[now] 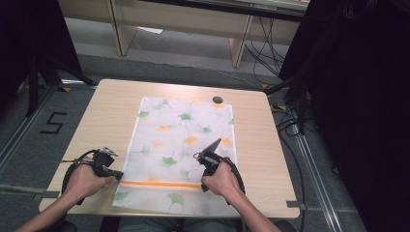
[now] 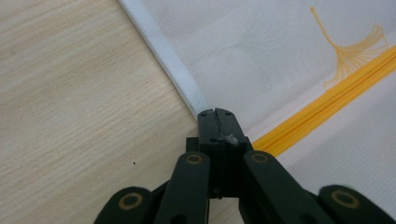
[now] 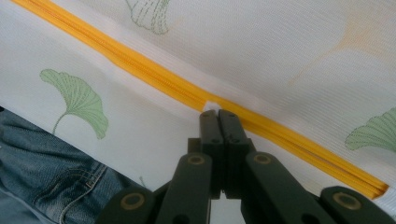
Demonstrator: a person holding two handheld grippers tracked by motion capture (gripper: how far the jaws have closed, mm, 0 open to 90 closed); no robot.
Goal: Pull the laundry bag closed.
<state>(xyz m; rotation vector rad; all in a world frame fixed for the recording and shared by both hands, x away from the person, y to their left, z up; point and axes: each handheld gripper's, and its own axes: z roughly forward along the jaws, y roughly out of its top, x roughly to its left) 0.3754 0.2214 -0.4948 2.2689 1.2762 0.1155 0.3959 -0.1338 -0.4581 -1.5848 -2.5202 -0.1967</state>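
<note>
The left gripper [image 2: 215,113] has its jaws pressed together at the left edge of a white mesh bag [image 1: 179,145], right where the white hem meets the end of the orange zipper [image 1: 159,183]; whether any fabric is pinched between them cannot be told. The right gripper [image 3: 218,114] also has its jaws closed, their tips on a small white tab [image 3: 211,105] sitting on the zipper, apparently nipping it. The bag lies flat in the middle of a light wooden table [image 1: 92,121], running from the near edge toward the far side, slightly overhanging at the near edge above a person's jeans [image 3: 42,158]. It is one bag, sheer white, printed with green and orange ginkgo leaves, and crossed left to right by one zipper near its near end. One small dark round object [image 1: 217,100] rests just past the bag's far right corner.
</note>
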